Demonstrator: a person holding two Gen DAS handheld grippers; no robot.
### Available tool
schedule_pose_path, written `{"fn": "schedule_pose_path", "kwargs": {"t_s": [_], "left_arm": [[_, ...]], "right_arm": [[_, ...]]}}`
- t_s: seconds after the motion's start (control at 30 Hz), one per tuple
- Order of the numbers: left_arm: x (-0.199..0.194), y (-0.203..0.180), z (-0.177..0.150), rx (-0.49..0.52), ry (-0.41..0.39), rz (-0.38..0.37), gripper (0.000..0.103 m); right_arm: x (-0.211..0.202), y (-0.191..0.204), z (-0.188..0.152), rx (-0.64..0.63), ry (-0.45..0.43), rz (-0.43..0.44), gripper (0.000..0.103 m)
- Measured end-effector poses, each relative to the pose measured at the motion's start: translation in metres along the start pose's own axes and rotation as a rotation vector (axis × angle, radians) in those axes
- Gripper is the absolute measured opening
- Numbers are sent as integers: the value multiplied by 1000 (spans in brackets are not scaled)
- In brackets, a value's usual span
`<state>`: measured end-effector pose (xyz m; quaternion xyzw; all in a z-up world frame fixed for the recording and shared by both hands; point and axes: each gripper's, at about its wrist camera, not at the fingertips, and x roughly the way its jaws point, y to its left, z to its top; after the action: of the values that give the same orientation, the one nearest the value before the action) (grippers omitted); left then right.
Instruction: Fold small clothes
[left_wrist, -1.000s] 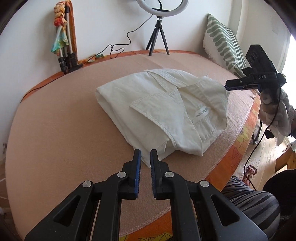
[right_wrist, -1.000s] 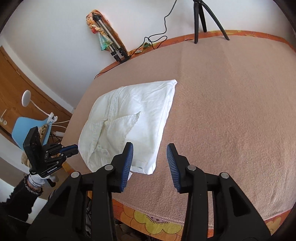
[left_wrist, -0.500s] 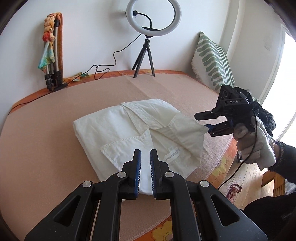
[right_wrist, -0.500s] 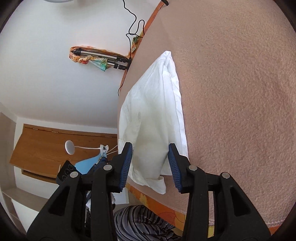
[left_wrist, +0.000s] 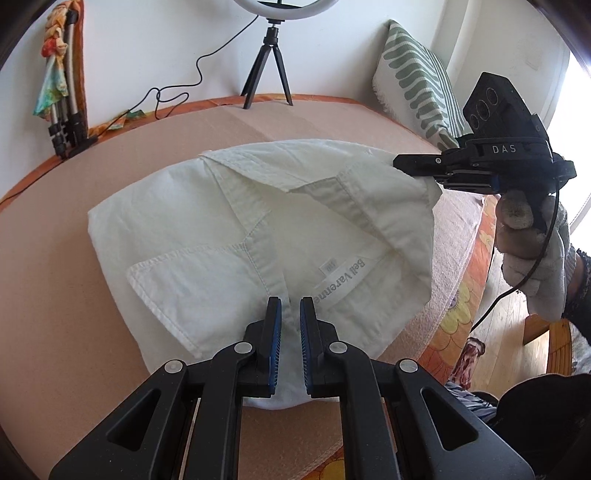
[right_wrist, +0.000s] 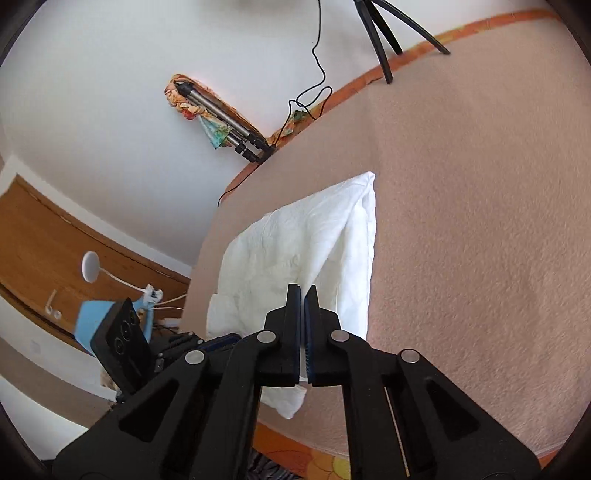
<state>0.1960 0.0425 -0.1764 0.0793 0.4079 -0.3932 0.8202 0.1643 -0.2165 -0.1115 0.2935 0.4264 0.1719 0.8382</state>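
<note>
A partly folded white cotton shirt (left_wrist: 258, 236) lies on the peach-covered bed (left_wrist: 55, 295). The right gripper (right_wrist: 303, 317) pinches its corner, lifting it, probably to fold it over. The left gripper (left_wrist: 290, 332) hovers over the collar, nearly pressed together, holding nothing.

A folded white shirt (left_wrist: 236, 236) fills the near middle of the pink blanket (left_wrist: 55, 295), with the left gripper (left_wrist: 290, 314) low over its near hem and the right gripper (left_wrist: 410, 162) pinching its raised right corner. Bare blanket lies open to the shirt's left and behind it, up to a ring-light tripod (left_wrist: 267, 70) at the far edge. A folded tripod (left_wrist: 64, 110) leans in the far left corner, a patterned cushion (left_wrist: 417, 81) at the far right, and a black cable (left_wrist: 173, 99) trails along the wall.
</note>
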Motion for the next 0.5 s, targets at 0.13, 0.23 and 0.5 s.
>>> {"fn": "schedule_pose_path", "kwargs": {"t_s": [0.13, 0.23, 0.5], "left_arm": [[-6, -1, -1, -2, 0, -5, 8], [-25, 3, 6, -1, -40, 1, 8], [-43, 43, 57, -116, -145, 65, 8]], "right_arm": [[21, 0, -10, -102, 118, -155, 3], [8, 6, -11, -180, 112, -251, 4], [-1, 59, 41, -297, 41, -188, 5]]}}
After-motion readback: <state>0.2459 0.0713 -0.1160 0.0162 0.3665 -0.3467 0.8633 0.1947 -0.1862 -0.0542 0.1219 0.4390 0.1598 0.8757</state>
